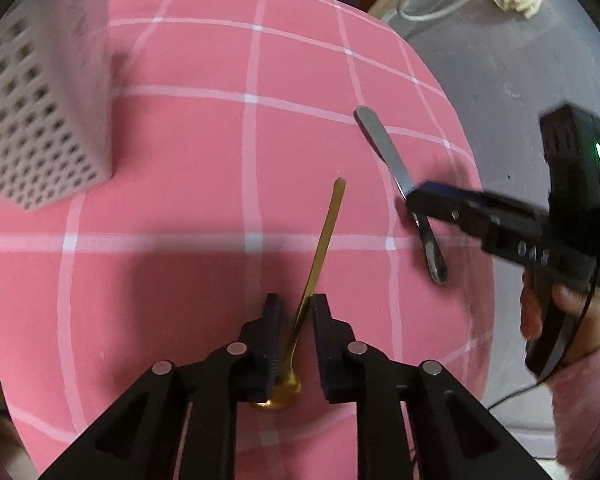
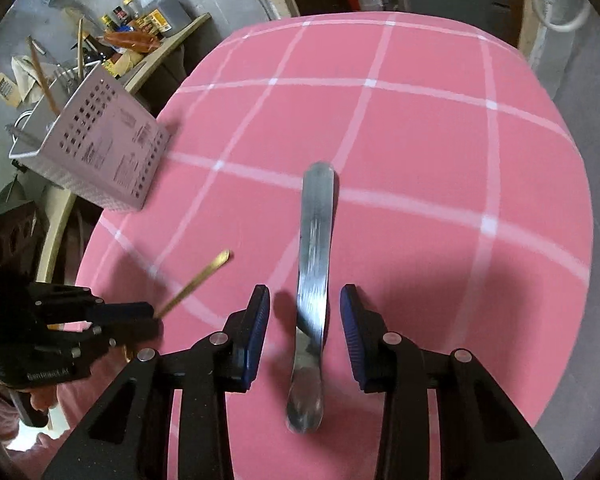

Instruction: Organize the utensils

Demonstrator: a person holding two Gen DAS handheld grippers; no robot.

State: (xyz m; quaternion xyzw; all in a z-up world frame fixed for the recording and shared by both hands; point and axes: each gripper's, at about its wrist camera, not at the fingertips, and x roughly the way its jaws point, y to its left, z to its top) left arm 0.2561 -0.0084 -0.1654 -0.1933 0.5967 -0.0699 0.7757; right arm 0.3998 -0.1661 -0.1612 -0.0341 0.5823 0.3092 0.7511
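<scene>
Left wrist view: we see left gripper (image 1: 296, 312) with fingers apart, gold spoon (image 1: 320, 256) lying between them on pink checked tablecloth (image 1: 180, 140), handle pointing away. No firm grip visible. White perforated holder (image 1: 48, 120) stands far left. Right gripper (image 1: 414, 210) hovers over silver spoon (image 1: 384, 148).

Right wrist view: right gripper (image 2: 304, 312) spread wide, silver spoon (image 2: 314, 264) between fingers, untouched. Holder (image 2: 96, 152) upper left, sticks inside.
</scene>
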